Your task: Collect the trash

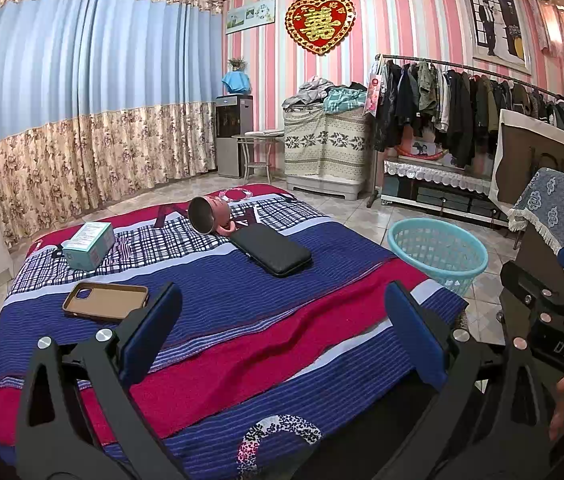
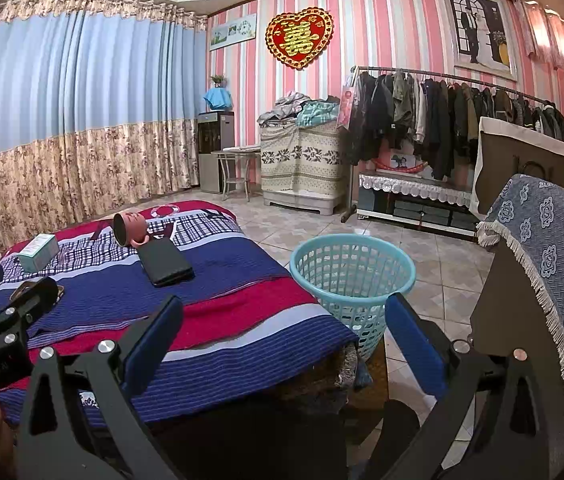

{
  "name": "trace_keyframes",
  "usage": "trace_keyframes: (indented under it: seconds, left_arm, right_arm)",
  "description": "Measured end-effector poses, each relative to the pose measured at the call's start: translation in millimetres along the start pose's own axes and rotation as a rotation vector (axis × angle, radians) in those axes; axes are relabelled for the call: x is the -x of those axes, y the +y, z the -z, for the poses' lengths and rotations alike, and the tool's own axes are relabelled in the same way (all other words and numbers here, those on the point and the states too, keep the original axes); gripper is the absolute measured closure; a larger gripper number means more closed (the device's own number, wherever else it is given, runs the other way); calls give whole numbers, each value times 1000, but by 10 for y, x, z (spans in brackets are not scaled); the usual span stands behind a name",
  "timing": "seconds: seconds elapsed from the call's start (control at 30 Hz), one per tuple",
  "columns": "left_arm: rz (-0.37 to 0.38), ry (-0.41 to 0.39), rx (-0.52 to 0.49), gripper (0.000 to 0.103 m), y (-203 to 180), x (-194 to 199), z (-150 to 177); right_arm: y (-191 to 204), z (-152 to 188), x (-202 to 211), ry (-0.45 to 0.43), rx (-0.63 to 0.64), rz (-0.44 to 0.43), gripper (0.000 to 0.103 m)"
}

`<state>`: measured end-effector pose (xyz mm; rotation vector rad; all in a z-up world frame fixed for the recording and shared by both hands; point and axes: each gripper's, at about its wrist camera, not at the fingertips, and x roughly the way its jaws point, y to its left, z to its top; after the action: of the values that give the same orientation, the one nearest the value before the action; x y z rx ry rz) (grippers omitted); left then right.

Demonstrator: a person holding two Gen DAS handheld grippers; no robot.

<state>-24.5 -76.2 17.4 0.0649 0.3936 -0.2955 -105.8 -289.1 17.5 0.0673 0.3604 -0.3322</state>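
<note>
**user_a:** So where does the trash run stand? The left gripper (image 1: 282,332) hangs over the near edge of the bed (image 1: 242,300) with its jaws spread wide and nothing between them. The right gripper (image 2: 282,340) is the same, wide and empty, over the bed's corner just short of the basket (image 2: 351,280).

**user_b:** Honestly it reads two ways. The teal basket stands on the floor right beside the bed, and what shows of its inside looks empty, though the bottom is hard to see. So either the collecting is pending, or the leftovers on the bed aren't counted as trash.

**user_a:** Count?

**user_b:** Four things on the bed: one tan phone case (image 1: 106,302) nearest the left gripper, one black case (image 1: 272,250) mid-bed, one small teal-and-white box (image 1: 88,246) to the left, one pink mug (image 1: 210,214) tipped on its side touching the black case's far end. One basket, two grippers.
</note>
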Motion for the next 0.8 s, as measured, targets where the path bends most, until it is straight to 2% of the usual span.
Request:
trace_keyframes:
  seconds: [0.8]
  left_arm:
    - [-4,-8,12,5,29,9,-20]
  right_arm:
    - [25,2,-1,-1,2,0,4]
